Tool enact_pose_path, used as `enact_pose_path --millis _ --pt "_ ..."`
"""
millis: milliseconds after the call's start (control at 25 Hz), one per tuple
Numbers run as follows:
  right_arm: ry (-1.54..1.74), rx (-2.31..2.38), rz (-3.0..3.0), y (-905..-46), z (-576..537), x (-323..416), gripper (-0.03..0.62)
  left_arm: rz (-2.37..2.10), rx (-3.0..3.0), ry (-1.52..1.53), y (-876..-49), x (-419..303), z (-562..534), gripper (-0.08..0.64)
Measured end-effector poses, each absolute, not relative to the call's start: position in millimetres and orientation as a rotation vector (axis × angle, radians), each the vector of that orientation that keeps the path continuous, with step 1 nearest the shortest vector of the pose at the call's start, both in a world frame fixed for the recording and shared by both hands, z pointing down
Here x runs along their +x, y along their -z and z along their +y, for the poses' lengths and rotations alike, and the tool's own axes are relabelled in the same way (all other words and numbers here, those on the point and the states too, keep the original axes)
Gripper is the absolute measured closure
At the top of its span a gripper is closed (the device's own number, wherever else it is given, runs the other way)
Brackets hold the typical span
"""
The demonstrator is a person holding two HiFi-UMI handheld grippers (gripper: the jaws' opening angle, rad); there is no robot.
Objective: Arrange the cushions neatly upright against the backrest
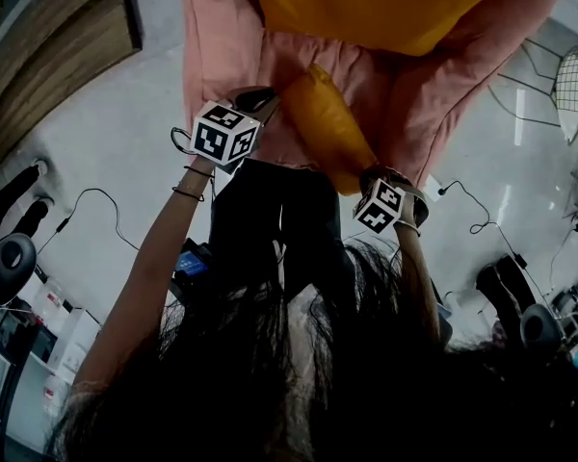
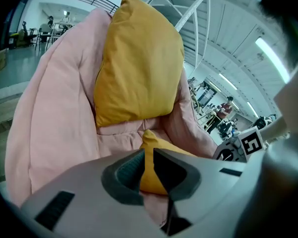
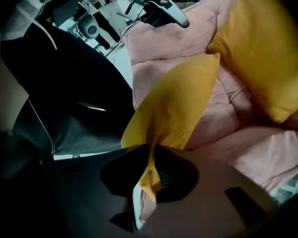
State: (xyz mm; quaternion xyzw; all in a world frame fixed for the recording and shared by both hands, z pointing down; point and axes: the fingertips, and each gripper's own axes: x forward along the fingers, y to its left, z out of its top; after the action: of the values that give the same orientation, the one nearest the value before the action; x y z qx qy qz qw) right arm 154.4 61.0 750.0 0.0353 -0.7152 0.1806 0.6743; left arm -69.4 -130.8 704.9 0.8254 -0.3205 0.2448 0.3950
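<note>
A pink padded sofa (image 1: 229, 56) holds two yellow cushions. The larger cushion (image 1: 376, 3) (image 2: 139, 58) (image 3: 268, 48) stands upright against the backrest. The smaller cushion (image 1: 328, 123) (image 3: 179, 98) lies tilted on the seat in front of it. My right gripper (image 1: 380, 176) (image 3: 149, 175) points steeply down and is shut on that cushion's near corner, with the yellow fabric bunched between the jaws. My left gripper (image 1: 260, 99) (image 2: 149, 155) hovers at the cushion's left end, shut, with nothing seen between its jaws; the small cushion (image 2: 161, 145) shows just beyond them.
The person's dark trousers (image 1: 270, 219) stand right at the sofa's front edge. Cables (image 1: 96, 200) trail over the pale floor on both sides. A wire chair (image 1: 573, 75) is to the right, a wooden platform (image 1: 48, 37) to the upper left, and office chairs (image 1: 5, 263) stand nearby.
</note>
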Motion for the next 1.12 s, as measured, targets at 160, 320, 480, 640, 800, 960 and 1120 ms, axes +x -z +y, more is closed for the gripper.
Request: enact_pose_path --millis 160,320,480,640,800,960,1120 --pt "-0.55 0.199 -1.65 -755.1 41.9 154.4 0.529 -0.835 2.081 -0.638 -705.6 -71.1 -138.9 0.517" --pt "-0.704 0.348 -1.731 -737.0 9.0 152.3 0.371 -0.856 2.063 -0.63 -706.0 -71.1 -148.4 0.517" --pt "-0.66 0.702 -1.86 -698.2 -80.2 164.9 0.367 -0.867 2.062 -0.636 -705.1 -73.1 -157.1 0.515" --pt "-0.536 0.977 -1.789 -698.6 -167.2 194.8 0.354 -0.859 2.034 -0.625 -704.9 -69.6 -156.1 0.517" --pt "-0.429 1.086 -1.709 -709.7 -233.1 207.0 0.324 -0.843 2.026 -0.62 -706.5 -58.7 -152.7 0.517" --pt "-0.331 1.123 -1.657 -724.1 -273.9 205.0 0.324 -0.829 2.019 -0.633 -712.7 -48.9 -148.8 0.517" --pt "-0.238 1.034 -1.611 -741.0 -291.0 198.6 0.325 -0.822 2.013 -0.647 -718.6 -48.4 -144.4 0.517"
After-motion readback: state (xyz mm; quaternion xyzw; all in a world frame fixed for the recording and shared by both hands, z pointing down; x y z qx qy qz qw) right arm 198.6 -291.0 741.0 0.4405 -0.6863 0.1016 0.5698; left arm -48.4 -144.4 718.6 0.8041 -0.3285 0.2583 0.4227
